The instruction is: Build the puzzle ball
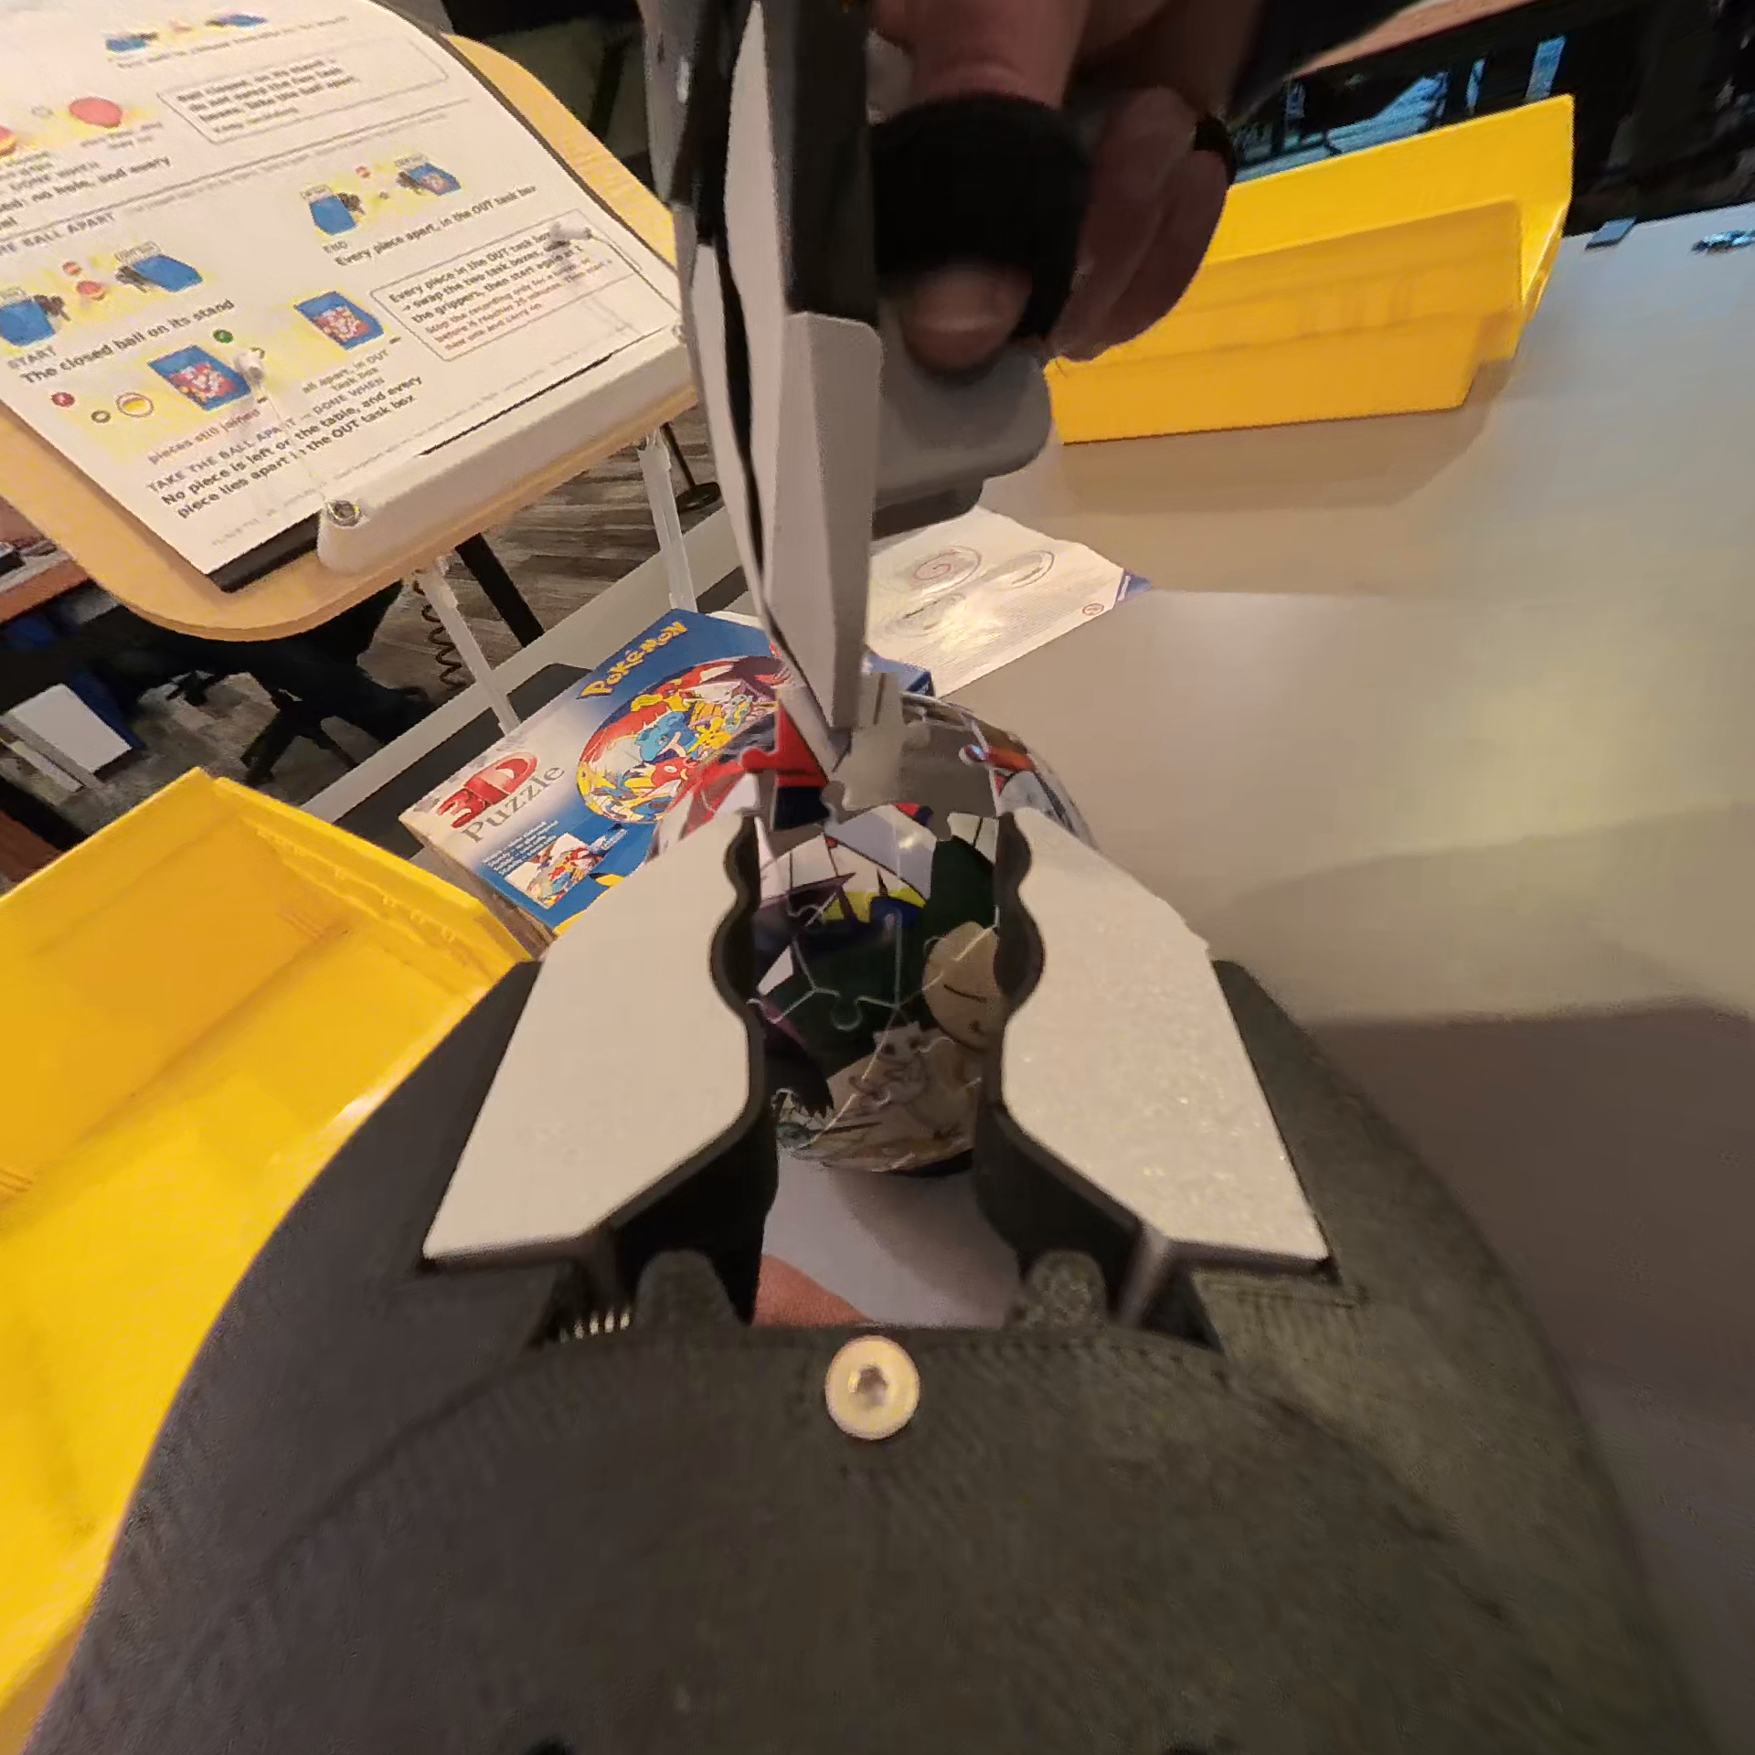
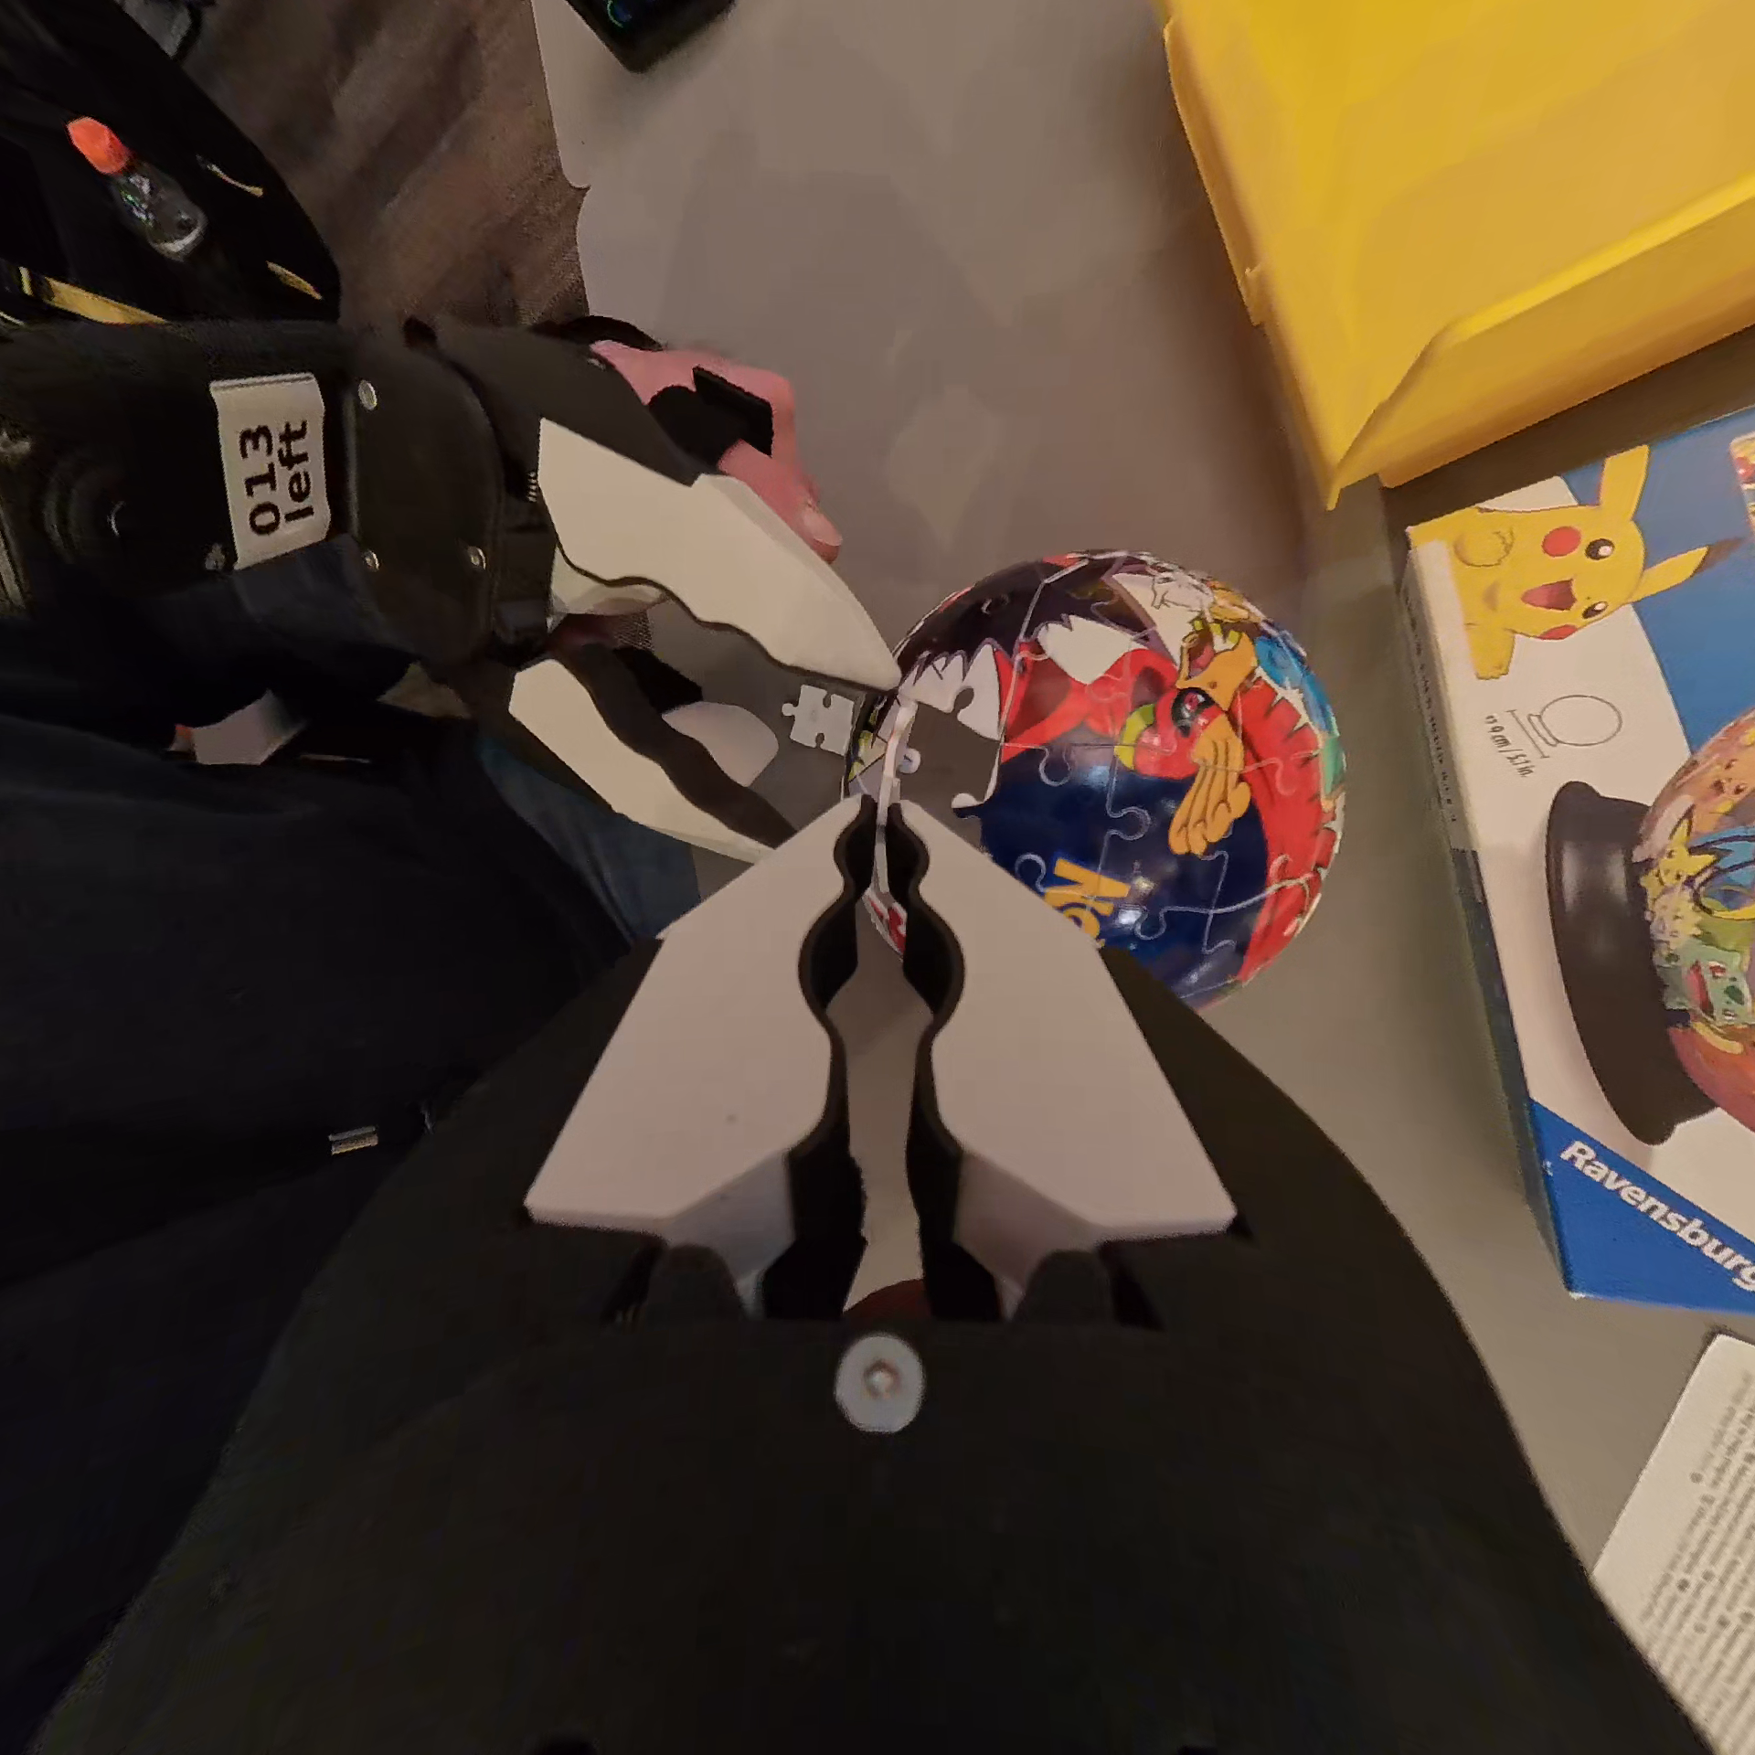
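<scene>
The colourful puzzle ball (image 1: 883,997) (image 2: 1140,779) sits on the grey table, with an open gap (image 2: 950,750) on its upper left side. My right gripper (image 2: 888,812) is shut on a white puzzle piece (image 2: 890,855), seen edge-on, and holds it at the rim of that gap. In the left wrist view the right gripper (image 1: 836,750) comes down from above with the piece (image 1: 878,750) at the ball's top. My left gripper (image 1: 878,836) (image 2: 840,760) is open, its fingertips against the ball's side. Another white tabbed piece (image 2: 817,717) shows between its fingers.
A yellow bin (image 1: 142,1045) stands at the left and another (image 1: 1330,285) (image 2: 1472,190) beyond the ball. The puzzle box (image 1: 589,788) (image 2: 1614,855) lies beside the ball. There is a leaflet (image 1: 988,589) behind it and an instruction sheet on a stand (image 1: 285,237) at the back left. The tips of both grippers are at nearly the same place.
</scene>
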`<action>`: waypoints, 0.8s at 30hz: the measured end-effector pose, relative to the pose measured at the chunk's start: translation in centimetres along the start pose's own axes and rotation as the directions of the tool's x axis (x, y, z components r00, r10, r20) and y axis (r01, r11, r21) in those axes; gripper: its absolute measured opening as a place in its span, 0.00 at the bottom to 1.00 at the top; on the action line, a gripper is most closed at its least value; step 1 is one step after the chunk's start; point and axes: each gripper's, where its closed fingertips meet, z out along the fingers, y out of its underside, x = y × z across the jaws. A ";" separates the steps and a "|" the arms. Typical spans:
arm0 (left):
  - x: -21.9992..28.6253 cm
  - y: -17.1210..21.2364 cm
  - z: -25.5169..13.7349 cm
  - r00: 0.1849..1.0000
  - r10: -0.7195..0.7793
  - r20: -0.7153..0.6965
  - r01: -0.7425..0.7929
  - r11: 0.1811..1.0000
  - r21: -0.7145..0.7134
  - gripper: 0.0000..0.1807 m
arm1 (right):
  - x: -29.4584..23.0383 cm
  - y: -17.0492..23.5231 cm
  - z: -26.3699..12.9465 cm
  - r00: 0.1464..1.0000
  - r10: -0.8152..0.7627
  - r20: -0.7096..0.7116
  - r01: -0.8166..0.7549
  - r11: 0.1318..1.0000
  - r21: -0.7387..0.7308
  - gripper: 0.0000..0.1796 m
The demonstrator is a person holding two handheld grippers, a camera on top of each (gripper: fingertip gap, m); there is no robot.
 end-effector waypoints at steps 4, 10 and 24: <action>0.2 0.2 0.1 0.999 0.048 0.009 -0.047 0.999 -0.017 0.25 | 0.0 -0.3 0.1 0.999 0.027 0.020 -0.027 1.000 -0.015 0.00; 0.3 0.2 0.3 0.995 0.101 0.021 -0.101 0.995 -0.025 0.25 | 0.2 -0.5 0.2 0.998 0.057 0.025 -0.056 0.997 -0.051 0.00; 0.5 0.2 0.8 0.991 0.132 0.025 -0.131 0.990 -0.045 0.25 | 0.9 -0.7 0.3 0.997 0.056 -0.049 -0.058 0.998 -0.034 0.05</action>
